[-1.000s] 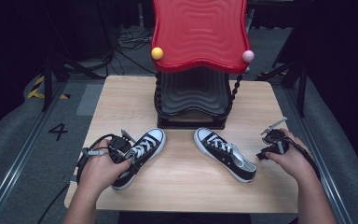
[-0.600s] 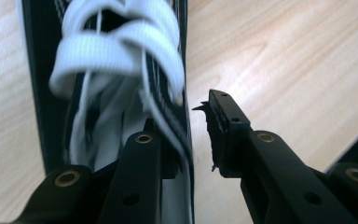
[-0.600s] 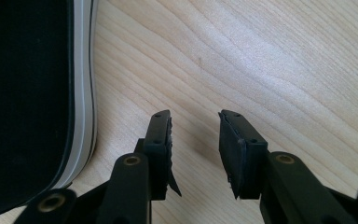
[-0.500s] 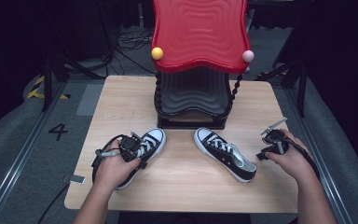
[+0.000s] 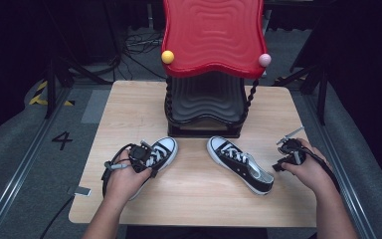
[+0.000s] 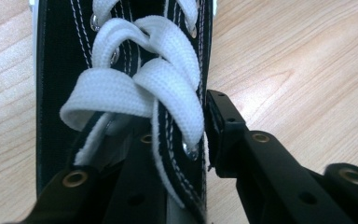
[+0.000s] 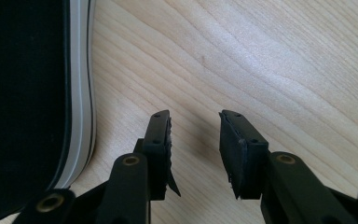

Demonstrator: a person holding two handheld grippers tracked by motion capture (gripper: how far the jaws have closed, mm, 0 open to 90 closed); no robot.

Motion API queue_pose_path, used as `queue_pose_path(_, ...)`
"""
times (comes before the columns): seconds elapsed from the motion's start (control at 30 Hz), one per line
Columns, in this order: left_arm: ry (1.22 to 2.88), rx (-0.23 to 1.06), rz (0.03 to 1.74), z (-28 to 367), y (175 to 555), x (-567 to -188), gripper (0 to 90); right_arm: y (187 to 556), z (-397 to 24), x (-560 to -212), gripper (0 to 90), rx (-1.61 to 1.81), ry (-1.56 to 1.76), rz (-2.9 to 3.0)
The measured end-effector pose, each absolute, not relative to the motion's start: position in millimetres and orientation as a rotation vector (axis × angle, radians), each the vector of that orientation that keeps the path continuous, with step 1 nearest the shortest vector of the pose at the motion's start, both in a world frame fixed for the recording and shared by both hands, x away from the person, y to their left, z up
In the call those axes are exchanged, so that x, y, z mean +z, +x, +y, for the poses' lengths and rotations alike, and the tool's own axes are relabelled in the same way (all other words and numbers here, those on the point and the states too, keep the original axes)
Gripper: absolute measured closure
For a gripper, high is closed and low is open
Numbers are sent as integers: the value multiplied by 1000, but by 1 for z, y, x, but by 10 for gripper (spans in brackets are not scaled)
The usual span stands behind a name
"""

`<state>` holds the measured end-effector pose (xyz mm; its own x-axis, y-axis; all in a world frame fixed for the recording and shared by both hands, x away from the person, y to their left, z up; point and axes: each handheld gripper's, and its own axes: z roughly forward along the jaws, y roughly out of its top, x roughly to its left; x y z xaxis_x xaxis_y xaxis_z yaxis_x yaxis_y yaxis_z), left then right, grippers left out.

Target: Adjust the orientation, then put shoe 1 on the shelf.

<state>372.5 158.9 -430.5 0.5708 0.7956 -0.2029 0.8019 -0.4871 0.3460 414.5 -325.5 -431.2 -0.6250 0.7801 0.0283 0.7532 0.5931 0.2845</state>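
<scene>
Two black canvas sneakers with white laces and toe caps lie on the wooden table. The left shoe points toward the far side, and my left gripper rests on its laced middle. In the left gripper view the open gripper straddles the shoe's eyelet flap: one jaw sits inside under the laces, the other outside against the side wall. The right shoe lies at an angle. My right gripper stands open just beside its heel, with bare wood between the jaws.
A tiered stand with a wavy red top shelf and a black lower shelf stands at the back middle of the table, just behind both shoes. A small grey item lies by the table's front left edge.
My left hand has moved right, bringing its gripper over the left shoe's laces. The right hand and both shoes have stayed put.
</scene>
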Motion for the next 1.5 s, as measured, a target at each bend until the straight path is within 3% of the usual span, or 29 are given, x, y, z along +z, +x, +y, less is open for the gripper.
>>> queue_pose_path(0.07, 2479, 41, 1193, 156, 373, -432, 781, 414, -325, -432, 677, 409, 1304, 2720)
queue_pose_path(0.27, 2547, 117, 1210, 144, 372, -431, 769, 415, -324, -434, 688, 374, 1281, 2736)
queue_pose_path(0.43, 2467, -1, 1315, 150, 378, -430, 796, 414, -326, -433, 676, 394, 1298, 2725)
queue_pose_path(0.53, 2494, 4, 1277, 151, 380, -430, 791, 413, -327, -435, 669, 398, 1305, 2723)
queue_pose_path(0.73, 2461, -34, 1363, 149, 382, -429, 794, 411, -332, -436, 661, 403, 1323, 2711)
queue_pose_path(1.03, 2420, -9, 1389, 141, 383, -416, 856, 406, -341, -436, 651, 424, 1358, 2692)
queue_pose_path(1.5, 2455, -72, 1283, 116, 378, -379, 860, 398, -348, -439, 646, 432, 1418, 2673)
